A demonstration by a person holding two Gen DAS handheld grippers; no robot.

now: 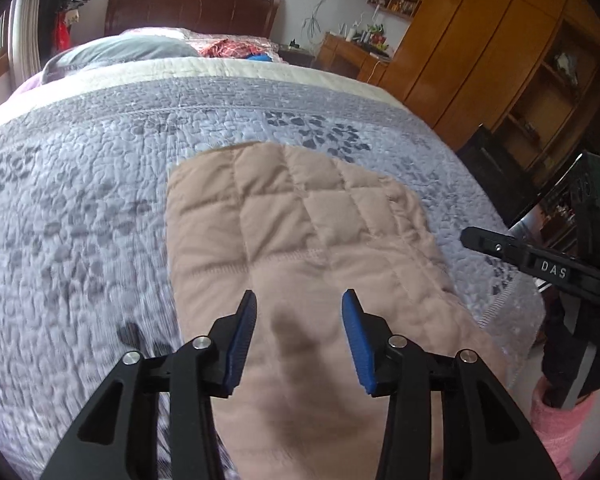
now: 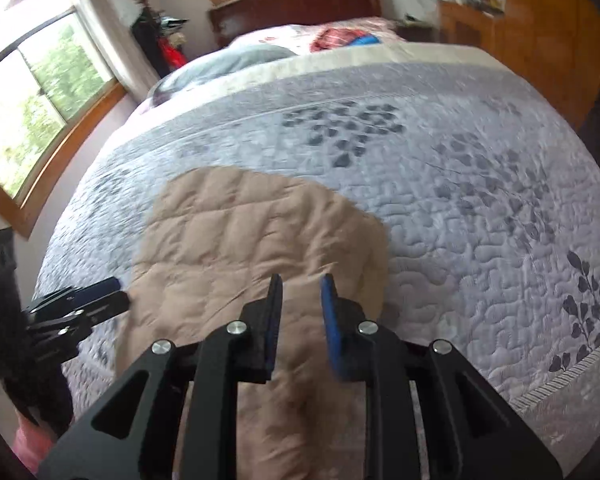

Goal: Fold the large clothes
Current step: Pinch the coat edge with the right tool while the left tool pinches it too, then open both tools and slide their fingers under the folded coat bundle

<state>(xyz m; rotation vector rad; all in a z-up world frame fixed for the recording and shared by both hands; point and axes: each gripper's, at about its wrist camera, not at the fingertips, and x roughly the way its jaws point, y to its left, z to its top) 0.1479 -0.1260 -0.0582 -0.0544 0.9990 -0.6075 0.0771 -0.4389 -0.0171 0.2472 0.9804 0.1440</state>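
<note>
A tan quilted garment point(image 1: 300, 232) lies folded on the bed's grey-lilac quilt point(image 1: 80, 208); it also shows in the right wrist view point(image 2: 240, 240). My left gripper point(image 1: 299, 304) is open above the garment's near part, holding nothing. My right gripper point(image 2: 301, 286) is open above the garment's near right part, jaws a narrower gap apart, empty. The right gripper shows at the right edge of the left wrist view point(image 1: 540, 264). The left gripper shows at the left edge of the right wrist view point(image 2: 80, 304).
The quilt point(image 2: 480, 220) covers the bed; pillows and red and blue cloth point(image 1: 236, 48) lie by the dark headboard point(image 1: 188, 12). Wooden wardrobes point(image 1: 480, 40) stand at the right, windows point(image 2: 40, 100) at the left.
</note>
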